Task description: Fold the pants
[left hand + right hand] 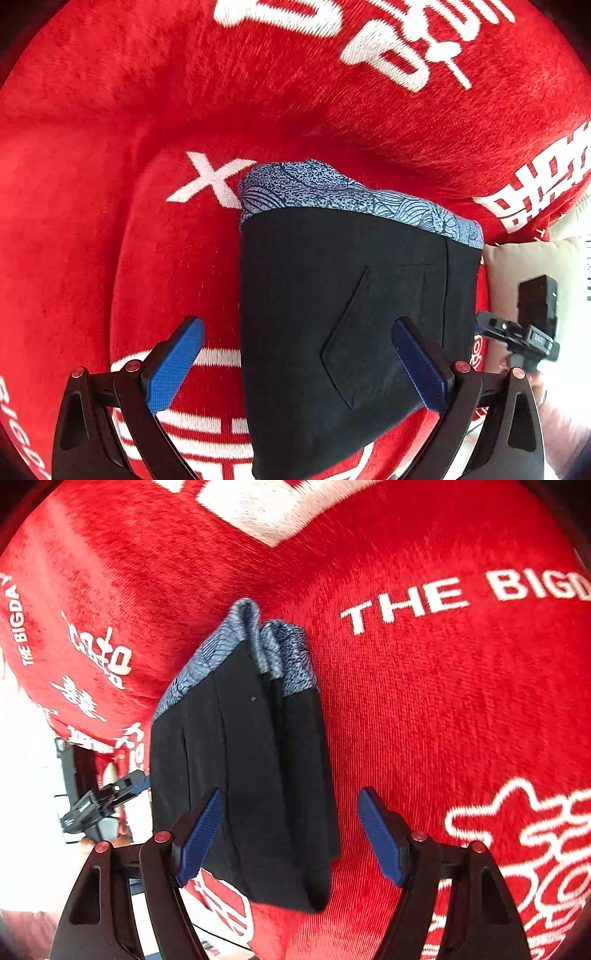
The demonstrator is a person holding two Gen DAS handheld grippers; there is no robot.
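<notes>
Black pants [332, 314], folded, lie on the red blanket [147, 110]. Only the left view shows their back pocket; the right view shows stacked layers. Both claws, left gripper [297, 363] and right gripper [290, 834], tilt down over the pants, jaws wide, gripping nothing.

Black pants [343, 314], blue patterned waistband, folded compact, lying on red blanket [147, 110].

Both wrist views look steeply down, close — from opposite sides — sharing folded pants [343, 295] on red blanket [443, 701].

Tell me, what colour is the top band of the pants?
Blue-and-white patterned waistband, clearest in the left wrist view.
</notes>
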